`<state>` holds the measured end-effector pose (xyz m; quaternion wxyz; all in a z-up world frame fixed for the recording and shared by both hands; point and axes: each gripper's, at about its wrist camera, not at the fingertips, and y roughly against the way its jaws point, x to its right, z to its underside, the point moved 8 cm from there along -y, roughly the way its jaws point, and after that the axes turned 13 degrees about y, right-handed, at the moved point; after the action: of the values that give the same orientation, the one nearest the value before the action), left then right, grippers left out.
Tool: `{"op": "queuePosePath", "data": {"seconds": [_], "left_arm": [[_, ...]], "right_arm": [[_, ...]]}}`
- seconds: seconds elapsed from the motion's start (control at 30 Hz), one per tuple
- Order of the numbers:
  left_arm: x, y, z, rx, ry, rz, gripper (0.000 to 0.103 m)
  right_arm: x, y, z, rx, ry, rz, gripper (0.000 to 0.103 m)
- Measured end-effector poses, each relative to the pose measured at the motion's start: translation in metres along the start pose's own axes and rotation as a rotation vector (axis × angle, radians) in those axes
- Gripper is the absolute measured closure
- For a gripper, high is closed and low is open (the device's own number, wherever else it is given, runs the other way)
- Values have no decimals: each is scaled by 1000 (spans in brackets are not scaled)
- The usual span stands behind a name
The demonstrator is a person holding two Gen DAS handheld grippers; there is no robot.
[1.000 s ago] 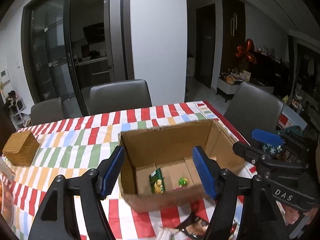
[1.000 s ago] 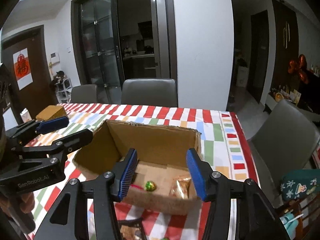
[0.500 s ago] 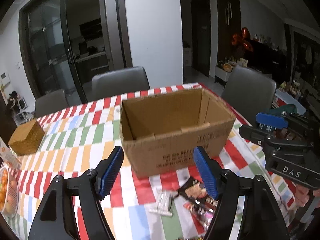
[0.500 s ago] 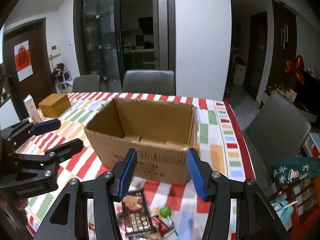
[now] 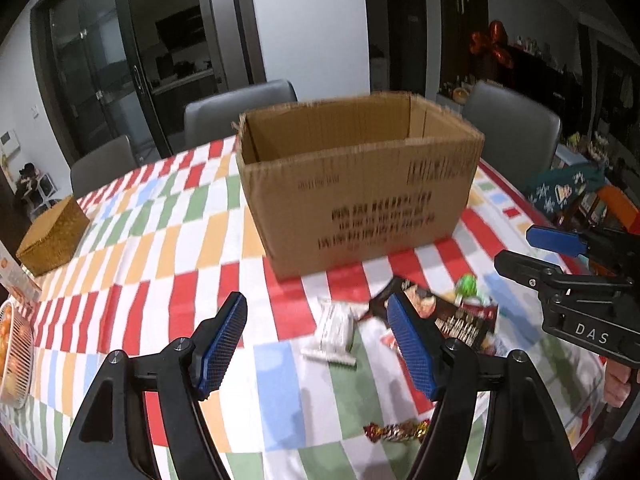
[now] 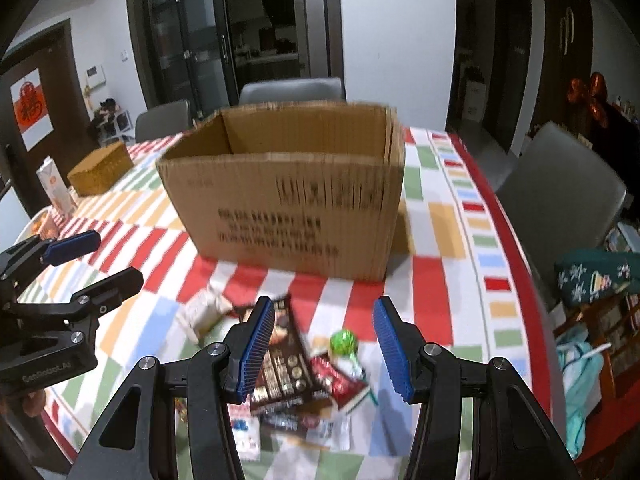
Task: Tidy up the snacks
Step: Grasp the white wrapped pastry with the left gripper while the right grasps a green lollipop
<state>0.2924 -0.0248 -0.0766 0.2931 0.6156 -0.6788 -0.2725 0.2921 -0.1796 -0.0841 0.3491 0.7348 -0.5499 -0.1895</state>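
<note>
"DAS" shows in white on the right gripper (image 5: 576, 260) body, at three o'clock in the left wrist view. "GenRobot.AI" sits on the left gripper (image 6: 86, 262) body, at nine o'clock. The cardboard box (image 6: 288, 200) print is too blurred to read.

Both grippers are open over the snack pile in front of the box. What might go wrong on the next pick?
1. The dark snack pack, the red wrapper and the green lollipop overlap, so the right hand-held gripper may grab two at once.
2. The white packet lies flat; the left hand-held gripper could slide off it.
3. The cardboard box has tall walls, so a low carry may clip its rim.
</note>
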Motion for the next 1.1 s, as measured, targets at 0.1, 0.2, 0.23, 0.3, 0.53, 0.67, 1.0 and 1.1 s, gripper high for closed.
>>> {"op": "queuePosePath", "data": {"seconds": [0.1, 0.2, 0.23, 0.3, 0.53, 0.67, 1.0, 1.1], "left_arm": [[0, -11, 11, -38, -4, -1, 31], [0, -23, 20, -69, -7, -6, 31], [0, -27, 23, -80, -10, -8, 31], [0, -35, 28, -99, -13, -10, 31], [-1, -62, 36, -153, -12, -12, 31], [-2, -79, 34, -178, -1, -10, 31], [1, -103, 34, -233, 26, 31, 45], [2, -108, 33, -244, 40, 45, 50]], "right_arm": [[-1, -11, 15, -44, -12, -7, 50], [0, -20, 28, -82, -29, -10, 50], [1, -24, 31, -94, -32, -12, 50], [3, -29, 36, -110, -34, -10, 50], [8, -52, 48, -164, -51, -12, 51], [8, -64, 51, -185, -57, -20, 54], [11, -83, 49, -205, -60, -41, 63], [12, -86, 49, -211, -65, -51, 66]]}}
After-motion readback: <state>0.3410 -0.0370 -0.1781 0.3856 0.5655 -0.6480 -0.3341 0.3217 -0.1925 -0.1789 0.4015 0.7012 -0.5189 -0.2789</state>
